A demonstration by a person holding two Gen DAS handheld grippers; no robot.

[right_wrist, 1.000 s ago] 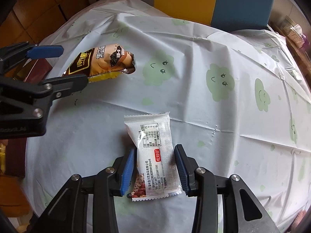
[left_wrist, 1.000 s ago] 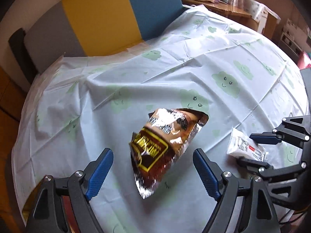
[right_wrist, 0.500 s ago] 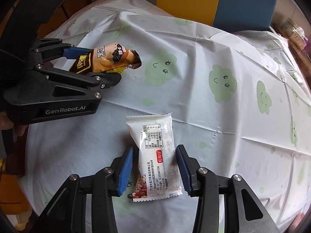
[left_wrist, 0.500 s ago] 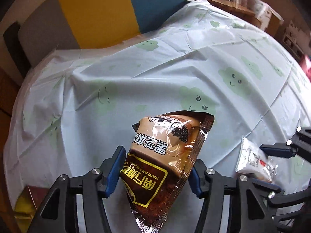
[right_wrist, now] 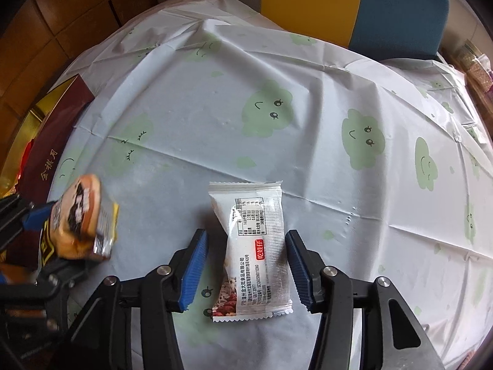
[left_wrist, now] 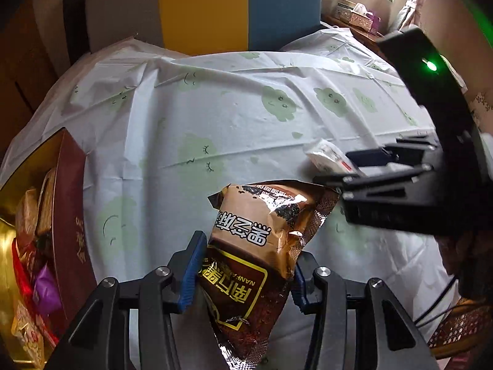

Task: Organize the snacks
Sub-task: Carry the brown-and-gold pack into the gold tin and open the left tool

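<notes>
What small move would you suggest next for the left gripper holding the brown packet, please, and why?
Probably carry it over the maroon box: the left gripper, jaws closing, has the brown packet pinched, and other snacks already sit in that box.

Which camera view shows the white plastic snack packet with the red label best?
The right wrist view: the white plastic snack packet with the red label lies whole and flat on the tablecloth, its print facing up. The left wrist view shows only one end of it; the rest is hidden.
</notes>
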